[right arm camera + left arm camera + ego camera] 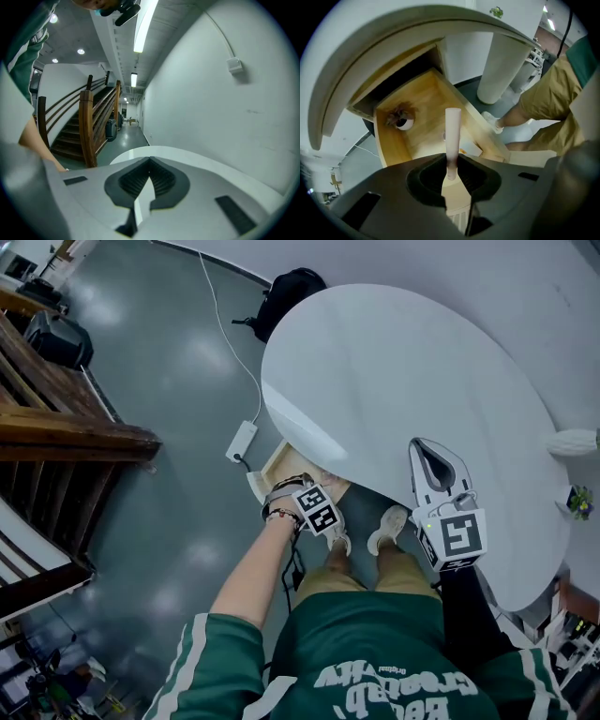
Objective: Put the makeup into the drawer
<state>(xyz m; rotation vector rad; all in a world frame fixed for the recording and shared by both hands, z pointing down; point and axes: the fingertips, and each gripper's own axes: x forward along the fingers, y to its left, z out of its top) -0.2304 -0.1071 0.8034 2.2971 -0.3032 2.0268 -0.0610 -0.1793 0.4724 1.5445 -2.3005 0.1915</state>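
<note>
Makeup tube (453,131) stands clamped in left tongs (451,165) over the open drawer (425,117); right tongs (149,169) closed, empty.

A round white tabletop (403,381) fills the head view from twelve to three o'clock, above a glossy grey floor (159,362). A black backpack (286,292) lies on the floor at twelve o'clock, just beside the table's edge. A thin white cable (217,310) trails past it to a white power adapter (241,441) near centre. A dark wooden staircase (66,423) stands at nine o'clock. At three o'clock, a white ribbed vase (572,442) and a small green potted plant (580,502) sit near the table's rim. In the right gripper view, a long ceiling strip light (145,23) glows at twelve o'clock.
</note>
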